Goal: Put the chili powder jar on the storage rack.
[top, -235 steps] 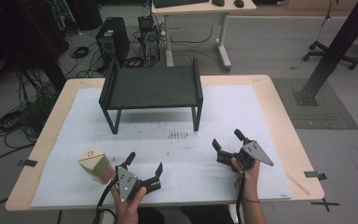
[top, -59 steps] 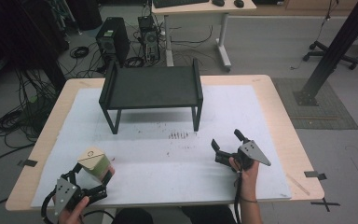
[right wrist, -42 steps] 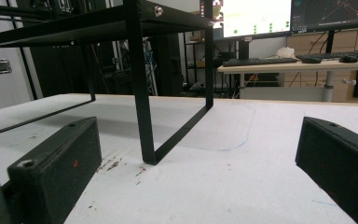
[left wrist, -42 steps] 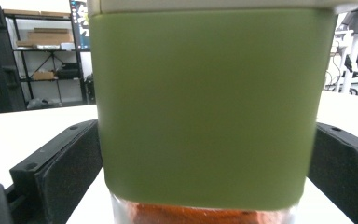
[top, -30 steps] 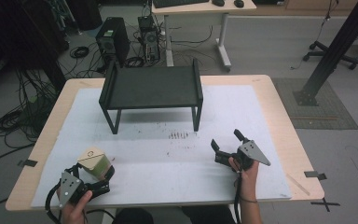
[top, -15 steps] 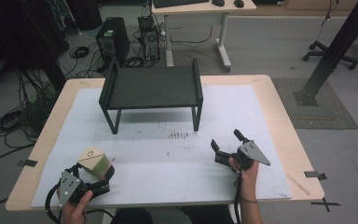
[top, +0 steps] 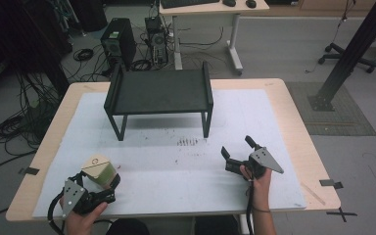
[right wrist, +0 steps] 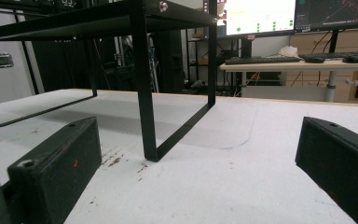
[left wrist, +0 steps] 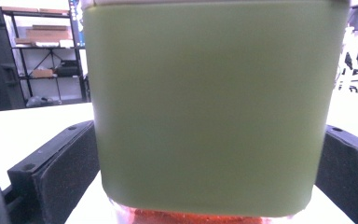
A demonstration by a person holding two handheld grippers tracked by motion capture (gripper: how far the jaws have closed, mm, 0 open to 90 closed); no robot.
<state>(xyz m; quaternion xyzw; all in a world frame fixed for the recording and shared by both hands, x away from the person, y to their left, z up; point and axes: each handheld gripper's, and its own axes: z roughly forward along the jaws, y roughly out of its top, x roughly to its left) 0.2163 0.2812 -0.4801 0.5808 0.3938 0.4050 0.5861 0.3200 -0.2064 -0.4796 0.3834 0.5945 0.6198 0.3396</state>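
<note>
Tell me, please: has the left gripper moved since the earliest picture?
Yes. Against the black shelf, which stays put, the left gripper went left toward the table's front-left corner, and its jaws now flank the green container.

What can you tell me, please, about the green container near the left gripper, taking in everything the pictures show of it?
The green container is a squarish box with rounded corners, matte olive-green walls that look like plastic, and a pale tan lid bearing a small reddish ring mark. It stands upright on the white mat at the table's near left corner. In the left gripper view its wall sits between the two black jaws of the left gripper, with something reddish-orange under its lower edge. Whether the jaws press on it cannot be told.
</note>
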